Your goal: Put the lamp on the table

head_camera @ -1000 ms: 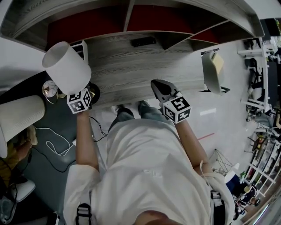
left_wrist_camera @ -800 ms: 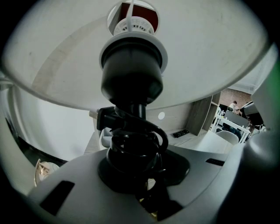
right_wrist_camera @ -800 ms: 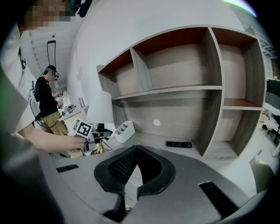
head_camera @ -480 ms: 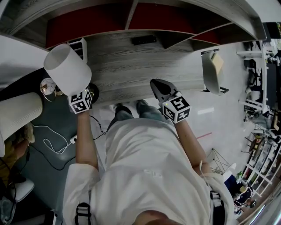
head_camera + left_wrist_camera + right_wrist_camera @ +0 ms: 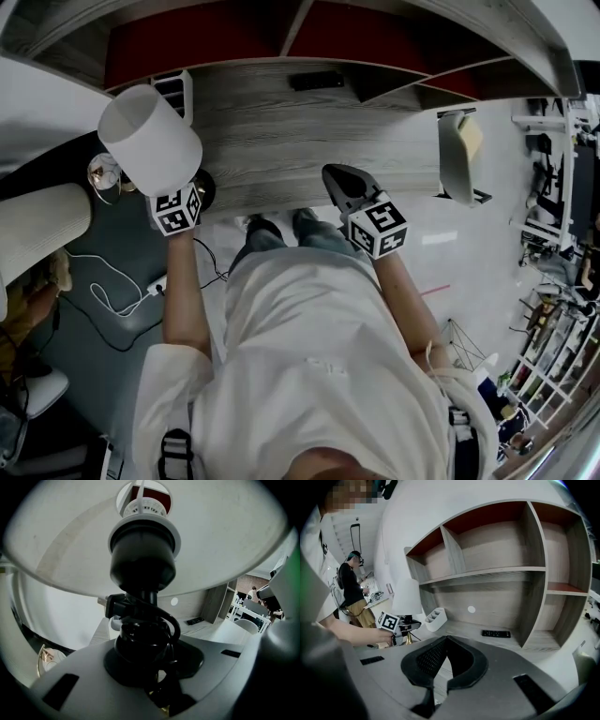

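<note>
The lamp (image 5: 150, 141) has a white shade, a black socket (image 5: 145, 559) and a brass stem. It stands at the left end of the grey wooden table (image 5: 309, 141), with its dark base (image 5: 201, 190) by the front edge. My left gripper (image 5: 190, 194) is round the stem under the shade. Its jaws have just been opening a little, but the stem (image 5: 143, 639) still fills them with no gap showing. My right gripper (image 5: 337, 180) hangs shut and empty over the table's front edge. In the right gripper view the lamp (image 5: 407, 603) stands upright beyond the left gripper (image 5: 404, 628).
A black remote (image 5: 316, 82) lies at the back of the table. A white organiser (image 5: 173, 94) stands behind the lamp. Shelves with red backs rise above. A second white shade (image 5: 42, 234) and a floor cable (image 5: 112, 291) lie left. A chair (image 5: 459, 155) stands right.
Nothing has plainly moved. The whole picture has only shifted slightly with the head.
</note>
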Available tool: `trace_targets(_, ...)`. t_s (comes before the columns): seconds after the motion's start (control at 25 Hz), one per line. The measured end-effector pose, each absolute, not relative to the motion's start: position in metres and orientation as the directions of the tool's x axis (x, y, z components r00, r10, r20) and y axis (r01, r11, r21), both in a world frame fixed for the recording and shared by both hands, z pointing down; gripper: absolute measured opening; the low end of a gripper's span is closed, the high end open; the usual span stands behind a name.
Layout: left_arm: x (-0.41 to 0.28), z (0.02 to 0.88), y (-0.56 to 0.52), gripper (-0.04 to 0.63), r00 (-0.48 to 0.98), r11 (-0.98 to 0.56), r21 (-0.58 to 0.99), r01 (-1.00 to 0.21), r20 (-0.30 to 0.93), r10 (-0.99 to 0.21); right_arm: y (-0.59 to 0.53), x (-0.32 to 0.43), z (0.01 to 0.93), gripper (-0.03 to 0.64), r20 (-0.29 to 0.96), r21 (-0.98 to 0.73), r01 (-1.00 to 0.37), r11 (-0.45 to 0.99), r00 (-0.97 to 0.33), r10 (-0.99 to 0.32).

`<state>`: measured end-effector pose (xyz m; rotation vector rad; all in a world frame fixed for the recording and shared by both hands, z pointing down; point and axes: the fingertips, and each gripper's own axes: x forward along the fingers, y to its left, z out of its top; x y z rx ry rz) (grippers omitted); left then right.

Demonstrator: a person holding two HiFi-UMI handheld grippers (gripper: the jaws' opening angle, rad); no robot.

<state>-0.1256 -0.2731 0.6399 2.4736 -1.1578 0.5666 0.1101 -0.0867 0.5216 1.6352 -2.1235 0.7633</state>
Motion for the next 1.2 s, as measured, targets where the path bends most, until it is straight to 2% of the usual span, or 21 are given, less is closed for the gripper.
trace_targets(0.08, -0.124, 0.64, -0.269, 0.11, 0.589, -0.615, 0.135, -0.777, 0.5, -0.635, -0.088, 0.109, 0.521, 0.029, 0.574, -0.203, -0.96, 0.194, -0.277, -0.77)
trace_targets(0.24, -0.123, 0.638, -0.261, 0.164, 0.582, -0.621, 0.116, -0.775, 0.514, -0.631, -0.087, 0.106, 0.521, 0.029, 0.574, -0.208, -0.955, 0.21, -0.293, -0.765)
trace_targets(0.64, -0.13, 0.645, -0.245, 0.158, 0.563, -0.606, 0.099, -0.789, 0.509, -0.651, -0.082, 0.1, 0.524, 0.029, 0.572, -0.222, -0.945, 0.241, -0.326, -0.753)
trace_targets(1.2, -0.137, 0.641, -0.225, 0.198, 0.541, -0.577, 0.102, -0.81, 0.507, -0.671, -0.086, 0.095, 0.524, 0.029, 0.567, -0.225, -0.928, 0.297, -0.372, -0.735)
